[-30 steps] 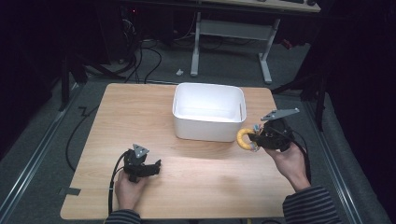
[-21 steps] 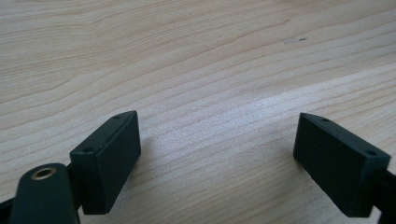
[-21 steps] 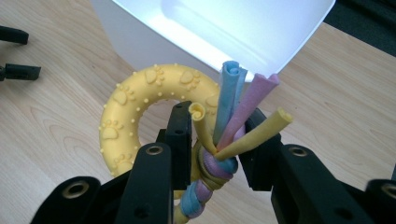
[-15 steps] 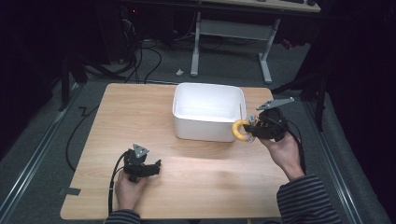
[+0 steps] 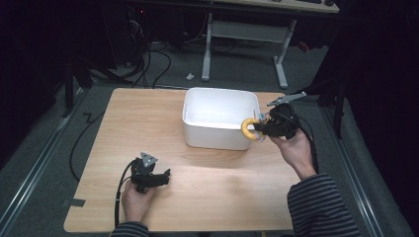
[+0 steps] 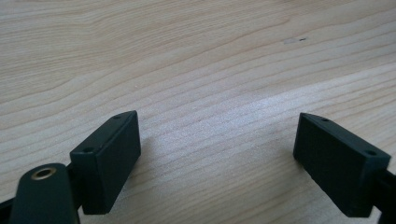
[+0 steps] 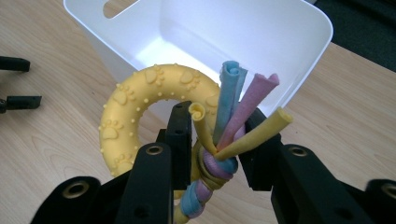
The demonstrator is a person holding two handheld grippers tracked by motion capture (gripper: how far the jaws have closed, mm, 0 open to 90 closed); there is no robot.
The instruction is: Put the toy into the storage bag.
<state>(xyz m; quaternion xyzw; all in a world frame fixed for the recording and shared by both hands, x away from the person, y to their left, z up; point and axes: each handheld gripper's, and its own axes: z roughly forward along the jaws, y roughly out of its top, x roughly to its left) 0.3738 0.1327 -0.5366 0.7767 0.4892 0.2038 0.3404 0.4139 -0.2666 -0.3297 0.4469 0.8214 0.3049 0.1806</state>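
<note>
Right gripper (image 5: 260,130) clamped on yellow paw-print ring toy (image 5: 248,129) at white bin's (image 5: 220,139) 4 o'clock rim, left gripper (image 5: 157,177) jaws apart on wooden table (image 5: 217,182).

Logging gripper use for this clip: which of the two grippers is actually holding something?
The right gripper, shut on the yellow ring toy beside the white bin. The left gripper stands open over bare table.

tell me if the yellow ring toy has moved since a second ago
Yes. The yellow ring toy, clamped in the right hand-held gripper, has gone up and leftward, from beside the white bin's near right corner to its rim.
</note>
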